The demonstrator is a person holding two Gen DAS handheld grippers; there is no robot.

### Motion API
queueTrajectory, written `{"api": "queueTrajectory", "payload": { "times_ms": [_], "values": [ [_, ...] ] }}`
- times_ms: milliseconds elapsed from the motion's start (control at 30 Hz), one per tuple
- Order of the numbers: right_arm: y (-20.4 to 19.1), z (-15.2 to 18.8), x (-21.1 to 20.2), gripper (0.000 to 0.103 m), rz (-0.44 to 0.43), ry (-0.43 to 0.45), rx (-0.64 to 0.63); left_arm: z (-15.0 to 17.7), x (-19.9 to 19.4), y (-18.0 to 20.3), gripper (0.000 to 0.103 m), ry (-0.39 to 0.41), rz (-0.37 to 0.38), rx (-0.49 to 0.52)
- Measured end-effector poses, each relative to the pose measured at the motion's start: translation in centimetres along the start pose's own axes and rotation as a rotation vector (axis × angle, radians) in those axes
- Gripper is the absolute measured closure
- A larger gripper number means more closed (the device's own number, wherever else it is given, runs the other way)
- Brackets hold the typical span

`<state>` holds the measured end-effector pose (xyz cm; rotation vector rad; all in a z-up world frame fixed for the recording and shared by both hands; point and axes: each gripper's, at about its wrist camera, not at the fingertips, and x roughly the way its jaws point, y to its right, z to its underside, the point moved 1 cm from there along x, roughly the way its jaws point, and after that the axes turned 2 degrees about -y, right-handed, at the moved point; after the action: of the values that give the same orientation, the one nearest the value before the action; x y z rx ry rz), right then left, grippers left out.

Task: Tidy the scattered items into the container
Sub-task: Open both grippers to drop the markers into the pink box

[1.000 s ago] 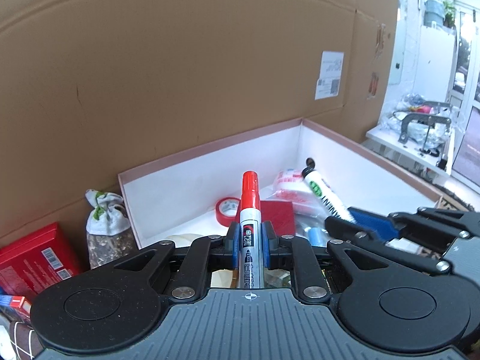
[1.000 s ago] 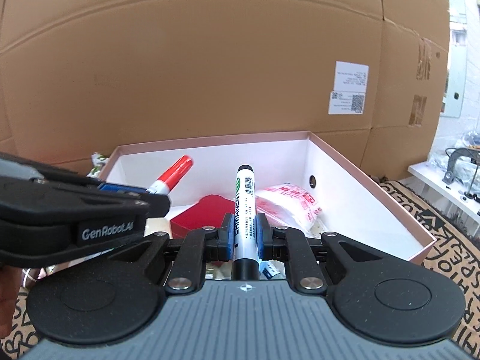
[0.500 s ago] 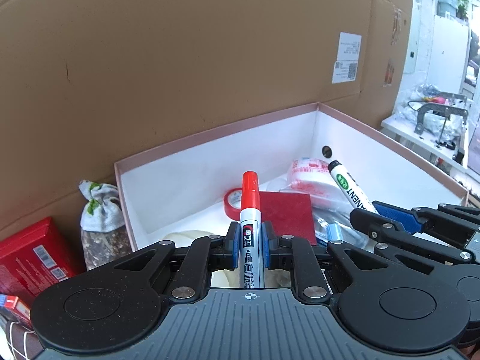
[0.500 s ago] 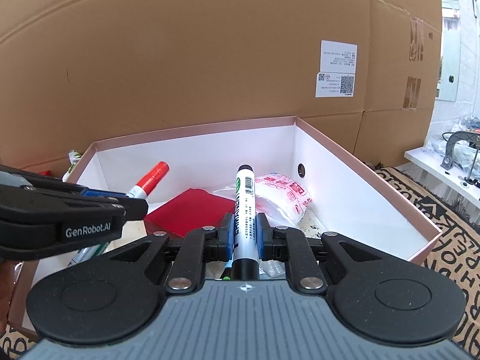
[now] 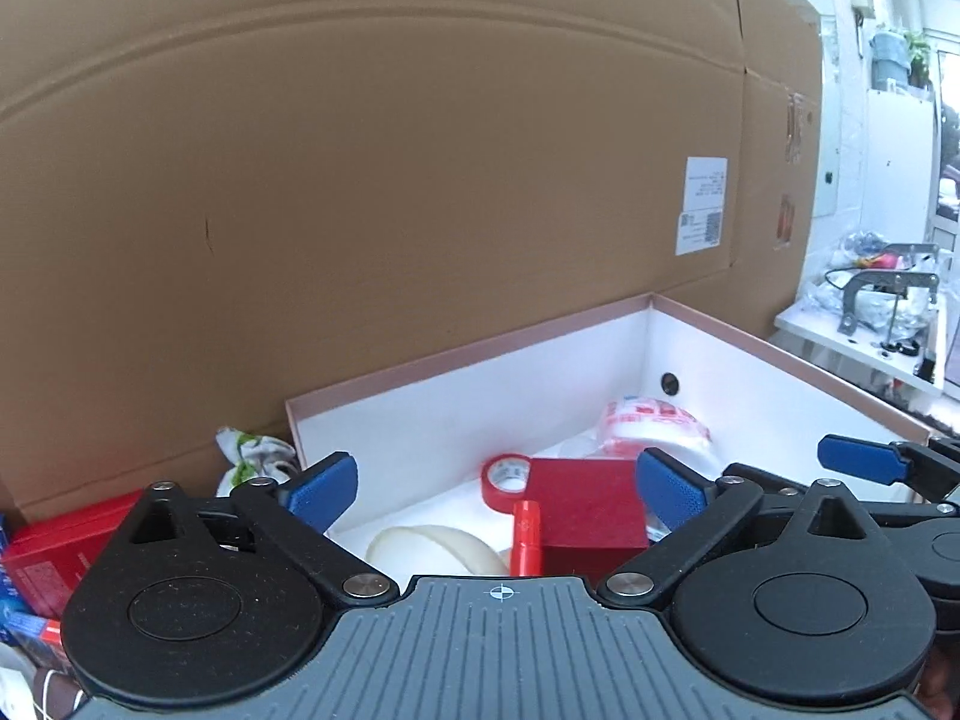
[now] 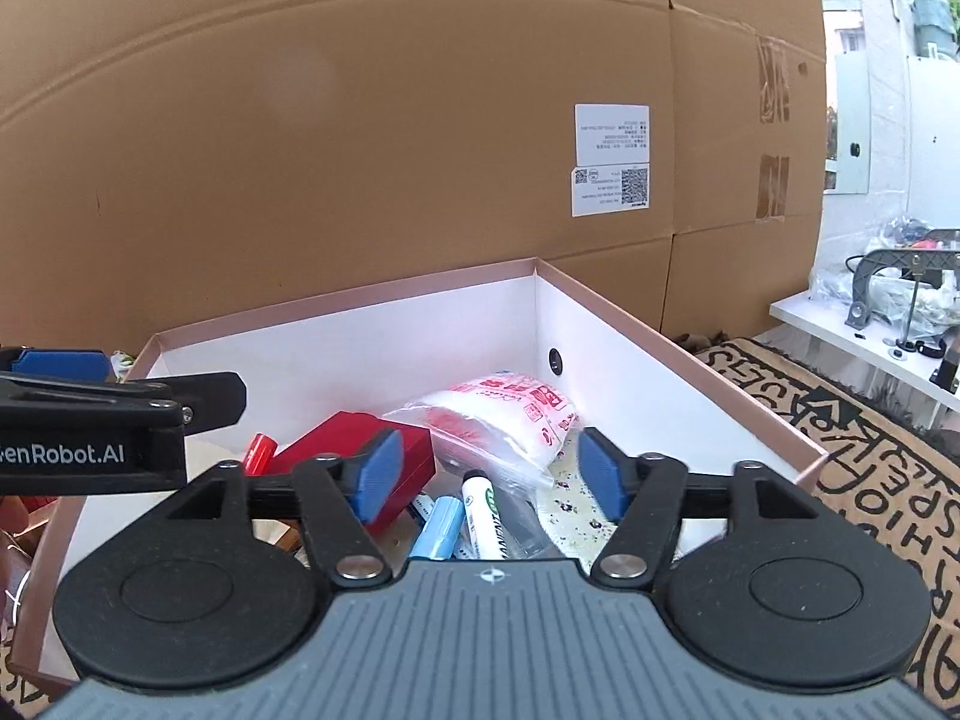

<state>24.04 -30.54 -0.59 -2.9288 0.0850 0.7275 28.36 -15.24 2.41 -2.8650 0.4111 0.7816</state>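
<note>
Both grippers hang over the box with nothing in them. The left gripper point(image 5: 497, 483) is spread wide, and the red marker point(image 5: 525, 536) lies below it inside the white box point(image 5: 456, 402), beside the red case point(image 5: 585, 501). The right gripper point(image 6: 489, 477) is spread too, above the green-labelled marker point(image 6: 483, 516) lying among pens, near the plastic bag point(image 6: 504, 420). A red packet point(image 5: 66, 546) and a small pouch point(image 5: 249, 456) sit left of the box, probably next.

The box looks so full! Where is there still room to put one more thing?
Bare floor shows in the box along its right wall, beside the plastic bag. The near middle is crowded: red case, markers, red tape roll.
</note>
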Motion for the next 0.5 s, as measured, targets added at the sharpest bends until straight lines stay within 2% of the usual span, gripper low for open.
{"api": "queueTrajectory", "payload": {
  "times_ms": [133, 200, 500],
  "values": [
    [-0.6, 0.2, -0.9, 0.013, 0.025, 0.02, -0.035, 0.1, -0.5, -0.1, 0.0, -0.004, -0.016, 0.003],
    [-0.9, 0.3, -1.4, 0.003, 0.039, 0.032, -0.05, 0.2, -0.8, -0.4, 0.0, -0.01, -0.029, -0.001],
    [-1.7, 0.6, -3.6, 0.001, 0.076, 0.056, -0.092, 0.8, -2.6, -1.0, 0.0, -0.043, -0.036, -0.032]
  ]
}}
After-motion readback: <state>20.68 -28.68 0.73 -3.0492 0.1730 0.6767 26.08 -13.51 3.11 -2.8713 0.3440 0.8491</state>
